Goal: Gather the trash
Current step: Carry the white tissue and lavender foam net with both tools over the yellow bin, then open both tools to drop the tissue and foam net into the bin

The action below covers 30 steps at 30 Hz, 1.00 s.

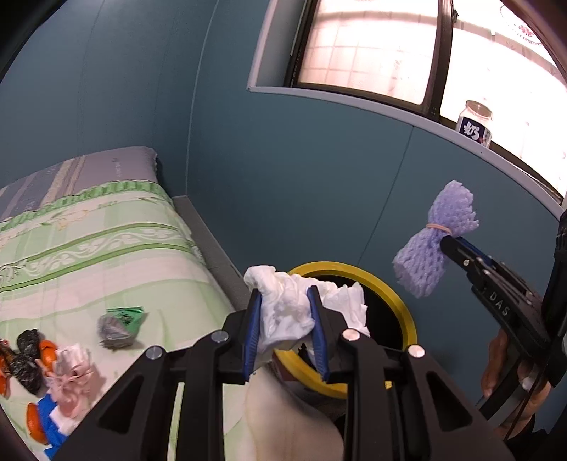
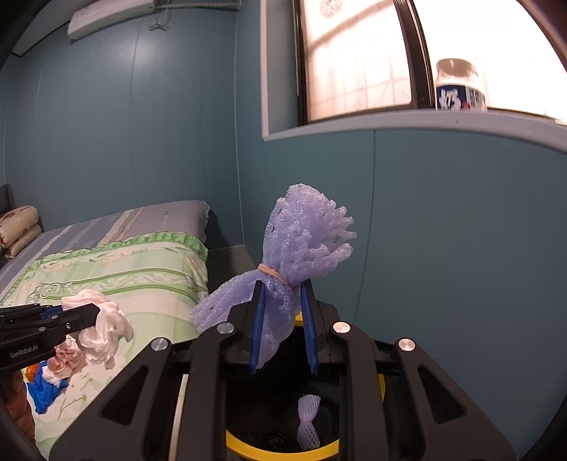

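Left gripper (image 1: 286, 312) clamped on a crumpled white tissue wad (image 1: 283, 301), blue pads (image 1: 252, 333) pressing both sides, wad bulging out above and to the right of the fingers. Held over the near rim of a yellow-rimmed bin (image 1: 407, 319) with a dark inside, bin standing against the teal wall (image 1: 301, 177) just beside the bed's edge. Right gripper (image 2: 283, 305) closed on a purple foam fruit net (image 2: 304, 241), pinched just under a pale rubber band (image 2: 273, 273) that cinches its middle; upper end flaring upward, lower end drooping left of the fingers. Positioned directly above the same bin's mouth (image 2: 244, 445), with a smaller pale foam net (image 2: 308, 420) already lying on the dark bottom. From the left wrist view, same purple net (image 1: 436, 241) hanging off to the right of the bin, a bare hand (image 1: 496, 365) visible behind that gripper's handle. More trash lying on the green floral bedspread (image 1: 106, 241): a grey-and-green crumpled wrapper (image 1: 118, 324), a pink wad (image 1: 72, 368), black and orange scraps (image 1: 33, 349), a blue-and-white piece (image 1: 49, 422) near the edge. Striped grey bedding (image 2: 149, 220) farther back, folded pillows (image 2: 19, 227) at far left. Above, a window sill (image 2: 425, 124) carrying a jar with a blue label (image 2: 459, 87), and an air conditioner (image 2: 110, 16) high on the wall.
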Tool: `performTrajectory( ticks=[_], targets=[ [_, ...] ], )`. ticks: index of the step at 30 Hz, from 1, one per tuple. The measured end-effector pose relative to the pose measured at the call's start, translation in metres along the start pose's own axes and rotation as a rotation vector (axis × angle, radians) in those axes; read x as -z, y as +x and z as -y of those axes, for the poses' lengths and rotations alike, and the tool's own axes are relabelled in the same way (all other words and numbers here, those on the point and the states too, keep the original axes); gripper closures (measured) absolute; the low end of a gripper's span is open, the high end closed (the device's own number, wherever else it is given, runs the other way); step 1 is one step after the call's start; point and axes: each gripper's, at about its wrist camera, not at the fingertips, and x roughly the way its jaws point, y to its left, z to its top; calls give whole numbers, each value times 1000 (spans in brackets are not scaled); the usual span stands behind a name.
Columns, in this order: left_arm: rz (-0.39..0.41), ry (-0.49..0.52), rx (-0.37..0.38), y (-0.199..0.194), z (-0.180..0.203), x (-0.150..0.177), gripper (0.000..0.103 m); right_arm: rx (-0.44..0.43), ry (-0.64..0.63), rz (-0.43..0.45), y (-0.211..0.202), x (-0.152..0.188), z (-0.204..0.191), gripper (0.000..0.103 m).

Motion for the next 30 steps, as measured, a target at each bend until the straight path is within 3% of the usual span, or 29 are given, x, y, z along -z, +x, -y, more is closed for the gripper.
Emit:
performTrajectory(
  ticks=[14,23,30],
  targets=[
    [-81,31,19,67,15,3,79,-23,76,-133,63,21,19,84],
    [-149,22,21,111,20,10,79,-88,147,-265,108,37,32,84],
    [-202,7,17,141,20,17,78,-76,175,-319,133,47,41,84]
  ],
)
